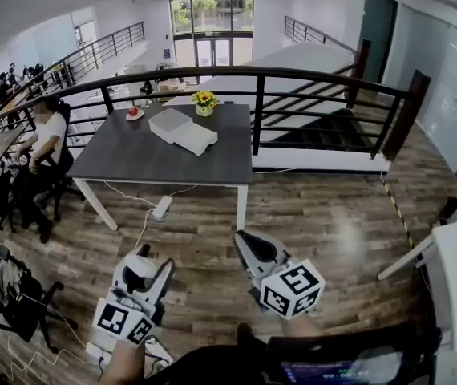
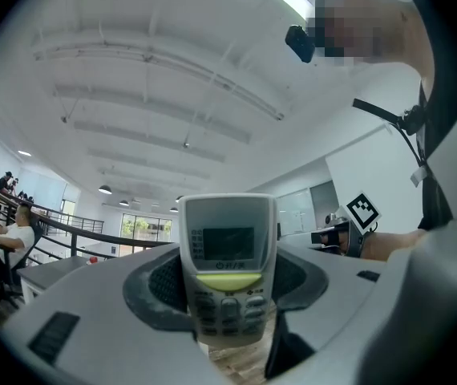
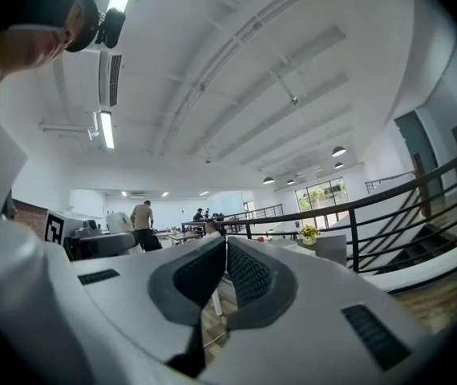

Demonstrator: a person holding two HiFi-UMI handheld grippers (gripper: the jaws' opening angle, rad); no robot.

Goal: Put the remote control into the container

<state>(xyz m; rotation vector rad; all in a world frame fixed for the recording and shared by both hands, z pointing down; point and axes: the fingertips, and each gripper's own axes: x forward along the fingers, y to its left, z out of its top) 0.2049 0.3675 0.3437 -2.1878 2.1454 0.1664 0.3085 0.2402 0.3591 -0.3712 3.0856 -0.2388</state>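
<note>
Remote control [image 2: 227, 267] is standing upright in the left claw [image 2: 228, 289], pads pinching its side edges at the button half; probably light, rigid, slick plastic, so an edge grip suits. Right claw [image 3: 225, 273] is closing on nothing. Both are hanging low near the body, well apart from the desk [image 1: 132, 163]

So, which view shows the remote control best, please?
The left gripper view: the remote control sits between the left gripper's jaws, screen and buttons facing the camera. The head view doesn't show it clearly; the right gripper view, not at all.
</note>
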